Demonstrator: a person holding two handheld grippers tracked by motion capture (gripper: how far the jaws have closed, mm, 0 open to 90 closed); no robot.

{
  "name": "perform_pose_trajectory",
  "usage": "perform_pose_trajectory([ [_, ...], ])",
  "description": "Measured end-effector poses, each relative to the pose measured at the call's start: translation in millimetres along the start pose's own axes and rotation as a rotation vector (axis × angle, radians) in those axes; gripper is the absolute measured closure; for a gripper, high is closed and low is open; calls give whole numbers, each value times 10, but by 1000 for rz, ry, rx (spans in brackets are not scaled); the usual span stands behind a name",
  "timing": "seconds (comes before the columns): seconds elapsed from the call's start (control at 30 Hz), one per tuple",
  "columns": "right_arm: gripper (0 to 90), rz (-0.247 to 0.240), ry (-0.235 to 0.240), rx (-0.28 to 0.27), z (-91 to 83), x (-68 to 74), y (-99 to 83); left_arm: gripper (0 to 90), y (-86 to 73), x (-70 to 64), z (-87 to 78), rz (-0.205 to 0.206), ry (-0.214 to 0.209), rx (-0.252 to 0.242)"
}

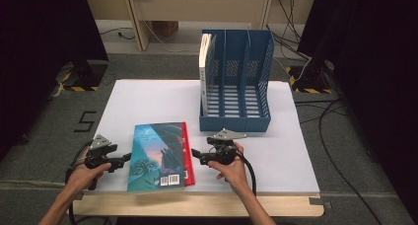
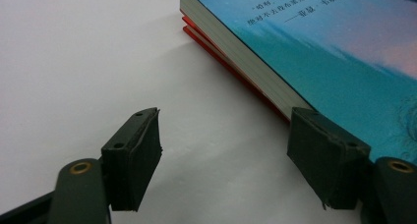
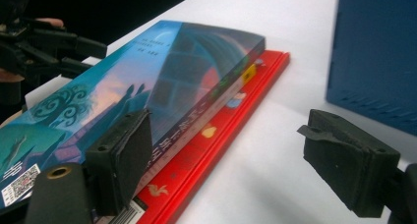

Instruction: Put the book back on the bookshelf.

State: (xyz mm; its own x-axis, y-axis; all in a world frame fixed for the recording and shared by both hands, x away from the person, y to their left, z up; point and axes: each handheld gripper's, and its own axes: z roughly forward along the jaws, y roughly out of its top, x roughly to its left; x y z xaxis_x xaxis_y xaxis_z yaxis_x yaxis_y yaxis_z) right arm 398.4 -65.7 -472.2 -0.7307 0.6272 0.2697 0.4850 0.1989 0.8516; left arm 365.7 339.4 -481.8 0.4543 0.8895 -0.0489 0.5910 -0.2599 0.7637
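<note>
A white table (image 1: 148, 99) is seen from above, with a blue file rack (image 1: 236, 82) standing toward its far right; one white-covered book (image 1: 205, 55) is already stood upright in the rack's leftmost slot, and the other slots are seen bare. Nearer the person, a teal-covered book (image 1: 156, 156) is laid flat on top of a thinner red book (image 1: 186, 153), the red edge being left exposed along the right side. The stack is flanked by both tools: the left gripper (image 1: 122, 161) is held just beside the stack's left edge, and the right gripper (image 1: 195, 156) just beside its right edge. In the left gripper view the fingers (image 2: 133, 157) are spread wide, with nothing between them, one resting near the teal book's page edge. In the right gripper view the fingers (image 3: 120, 157) are likewise wide apart and bare, one hovering over the teal cover. The approach step is judged to be in hand. Next, a closing of the fingers on the teal book's edges would be called for, so that it can be lifted off the red one.
</note>
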Motion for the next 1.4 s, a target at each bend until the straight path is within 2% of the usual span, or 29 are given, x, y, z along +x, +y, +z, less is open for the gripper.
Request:
perform_pose_trajectory([
  [0.17, 195, -10, 23, 26, 99, 67, -22, 356, 12, -41, -15, 19, 7, 2],
  [0.4, 190, -8, 55, 58, 234, 129, -36, 392, 26, -77, -28, 41, 21, 9],
  [0.53, 189, -9, 63, 67, 288, 136, -32, 450, 42, -148, -19, 63, 10, 6],
  [0.63, 189, -6, 67, 74, 306, 130, -33, 429, 49, -198, -5, 75, -2, 2],
  [0.7, 182, -3, 67, 82, 308, 123, -39, 354, 46, -187, -6, 63, -11, 1],
  [0.77, 183, 1, 70, 82, 311, 120, -41, 324, 45, -171, -8, 50, -13, 1],
  [0.93, 183, 8, 80, 88, 338, 128, -44, 353, 45, -206, -11, 66, 1, 3],
  [1.13, 182, 17, 95, 105, 399, 142, -52, 354, 62, -287, 32, 78, -10, -8],
  [1.2, 181, 37, 111, 110, 423, 134, -57, 342, 68, -316, 35, 108, 10, -11],
  [1.4, 157, 82, 149, 132, 486, 115, -77, 333, 67, -322, 34, 111, 12, -10],
])
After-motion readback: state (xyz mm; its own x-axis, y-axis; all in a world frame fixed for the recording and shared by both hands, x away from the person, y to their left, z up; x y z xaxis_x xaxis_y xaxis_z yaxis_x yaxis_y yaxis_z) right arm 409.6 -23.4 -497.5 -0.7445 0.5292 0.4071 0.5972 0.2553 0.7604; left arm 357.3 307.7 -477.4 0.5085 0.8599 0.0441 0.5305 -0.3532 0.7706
